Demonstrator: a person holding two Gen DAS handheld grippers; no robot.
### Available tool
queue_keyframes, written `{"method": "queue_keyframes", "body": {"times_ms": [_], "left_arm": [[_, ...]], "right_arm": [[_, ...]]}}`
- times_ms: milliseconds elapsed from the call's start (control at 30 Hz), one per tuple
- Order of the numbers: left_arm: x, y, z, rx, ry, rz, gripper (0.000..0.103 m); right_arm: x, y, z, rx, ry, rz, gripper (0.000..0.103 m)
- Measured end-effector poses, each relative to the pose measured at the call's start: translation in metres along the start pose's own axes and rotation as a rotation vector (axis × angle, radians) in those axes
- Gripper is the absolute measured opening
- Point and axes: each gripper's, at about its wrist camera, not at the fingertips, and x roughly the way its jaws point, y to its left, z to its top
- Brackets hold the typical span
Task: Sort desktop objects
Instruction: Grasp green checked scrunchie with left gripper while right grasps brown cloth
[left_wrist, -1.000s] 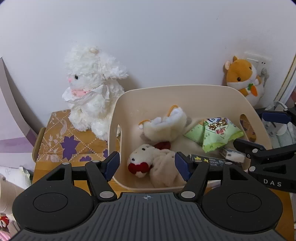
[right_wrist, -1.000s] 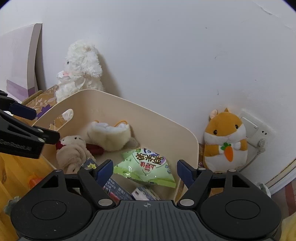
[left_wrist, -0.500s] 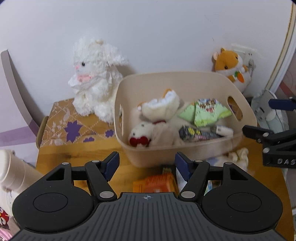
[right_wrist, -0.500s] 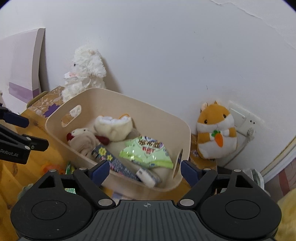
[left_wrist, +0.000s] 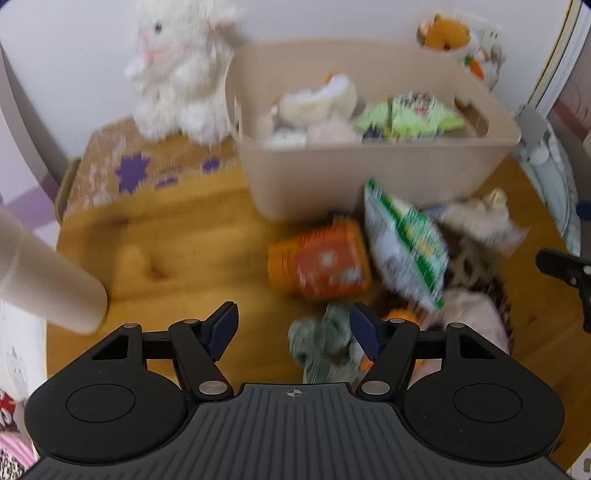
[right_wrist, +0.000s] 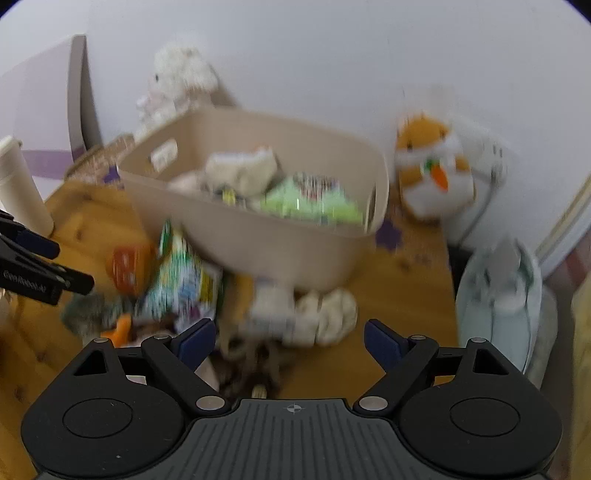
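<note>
Wooden desk (left_wrist: 166, 236), far edge: beige bin (left_wrist: 369, 177) holds plush toys (left_wrist: 317, 103) and green snack bag (left_wrist: 410, 114). Left gripper (left_wrist: 293, 326) open, empty; right gripper (right_wrist: 290, 338) jaws just opening, empty.

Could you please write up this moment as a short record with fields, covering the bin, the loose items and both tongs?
bin: beige bin on the wooden desk, holding plush toys and a green snack bag
loose items: orange jar, green-and-white packet, grey-green cloth, all in front of the bin
left tongs: open, empty
right tongs: open, empty, jaws just opening wider
image: blurred
</note>
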Motion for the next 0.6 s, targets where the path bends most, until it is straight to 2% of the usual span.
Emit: {"method": "queue_keyframes", "body": {"times_ms": [267, 600], "left_arm": [[0.024, 0.009, -0.020, -0.013, 0.075, -0.033, 0.069], [0.054, 0.006, -0.024, -0.033, 0.087, -0.039, 0.069]], "right_arm": [[0.014, 0.008, -0.036, 0.037, 0.095, 0.012, 0.089], [0.040, 0.021, -0.054, 0.053, 0.201, 0.056, 0.089]]}}
